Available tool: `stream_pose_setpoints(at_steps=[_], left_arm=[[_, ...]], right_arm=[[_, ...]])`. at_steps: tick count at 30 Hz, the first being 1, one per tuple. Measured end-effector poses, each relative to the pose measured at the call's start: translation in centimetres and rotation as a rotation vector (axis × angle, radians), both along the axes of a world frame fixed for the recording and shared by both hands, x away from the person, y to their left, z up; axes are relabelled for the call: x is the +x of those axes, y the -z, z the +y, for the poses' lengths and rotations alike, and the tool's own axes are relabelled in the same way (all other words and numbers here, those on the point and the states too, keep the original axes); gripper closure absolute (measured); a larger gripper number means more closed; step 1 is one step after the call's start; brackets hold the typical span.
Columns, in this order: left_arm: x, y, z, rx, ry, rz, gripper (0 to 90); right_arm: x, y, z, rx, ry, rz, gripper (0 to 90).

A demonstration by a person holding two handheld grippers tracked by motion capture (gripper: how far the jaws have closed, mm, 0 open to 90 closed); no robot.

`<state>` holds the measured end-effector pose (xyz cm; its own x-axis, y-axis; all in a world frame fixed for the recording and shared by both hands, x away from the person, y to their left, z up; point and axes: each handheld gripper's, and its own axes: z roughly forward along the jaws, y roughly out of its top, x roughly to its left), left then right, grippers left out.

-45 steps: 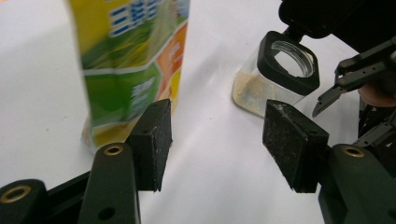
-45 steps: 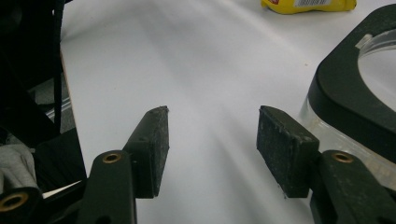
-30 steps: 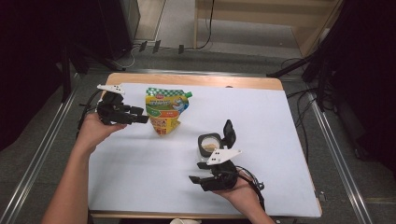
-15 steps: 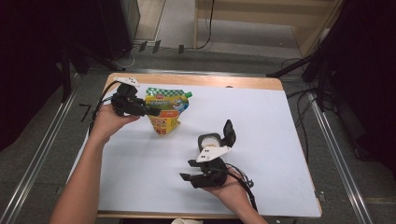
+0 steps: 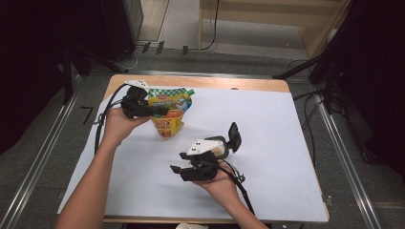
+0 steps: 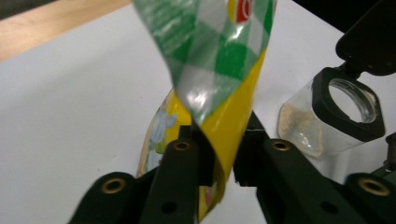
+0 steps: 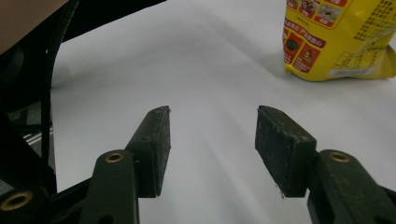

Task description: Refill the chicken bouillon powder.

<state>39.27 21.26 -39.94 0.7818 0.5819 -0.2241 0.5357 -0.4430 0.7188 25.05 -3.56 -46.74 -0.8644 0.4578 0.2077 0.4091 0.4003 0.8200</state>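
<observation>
pouch (image 6: 219, 88) pinched between left fingers (image 6: 184, 154), upright

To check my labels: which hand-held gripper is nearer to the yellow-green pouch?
Left. The left hand-held gripper is clamped on the pouch; the right hand-held gripper is open over bare table, apart from it.

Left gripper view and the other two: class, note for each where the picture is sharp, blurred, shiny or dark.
Left gripper view: the pouch pinched between the jaws is blurred up close, with glare on its green check; the open jar is softly focused. Right gripper view: the pads are sharp over evenly lit white table. High view: the table is bright, its surroundings nearly black.
</observation>
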Motion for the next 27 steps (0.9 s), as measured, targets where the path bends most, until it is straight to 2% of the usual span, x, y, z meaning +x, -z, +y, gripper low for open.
stream_pose_setpoints(at_steps=[3, 4, 9, 12, 16, 22, 24, 27], left_arm=[[-0.4, -0.2, -0.3, 0.046, -0.001, -0.057, 89.6], [-0.5, -0.4, -0.6, 0.066, 0.0, -0.059, 90.0], [-0.6, -0.8, -1.1, 0.077, -0.029, -0.036, 90.0], [-0.7, -1.1, -1.1, 0.055, -0.024, -0.024, 90.0], [-1.2, -2.0, -1.1, 0.012, -0.012, -0.006, 90.0], [-2.9, -3.8, -1.1, -0.014, 0.029, -0.008, 90.0], [-3.9, -4.6, -0.9, -0.029, 0.048, 0.0, 90.0], [-4.5, -5.0, -0.7, -0.038, 0.058, 0.011, 90.0]], right_arm=[[-0.1, 0.4, 0.1, -0.005, -0.006, 0.009, 46.0], [-0.2, 0.7, 0.1, 0.003, -0.007, 0.019, 46.2], [-0.4, 1.0, 0.0, -0.002, -0.011, 0.005, 47.5], [-0.5, 1.1, -0.2, 0.0, -0.003, -0.009, 48.2], [-0.4, 1.4, -0.1, 0.004, 0.009, 0.005, 49.5], [-0.5, 2.2, 0.3, -0.021, 0.009, 0.01, 51.7], [-0.5, 2.3, 0.4, -0.031, 0.009, 0.01, 52.3], [-0.5, 2.4, 0.5, -0.035, 0.009, 0.009, 52.6]])
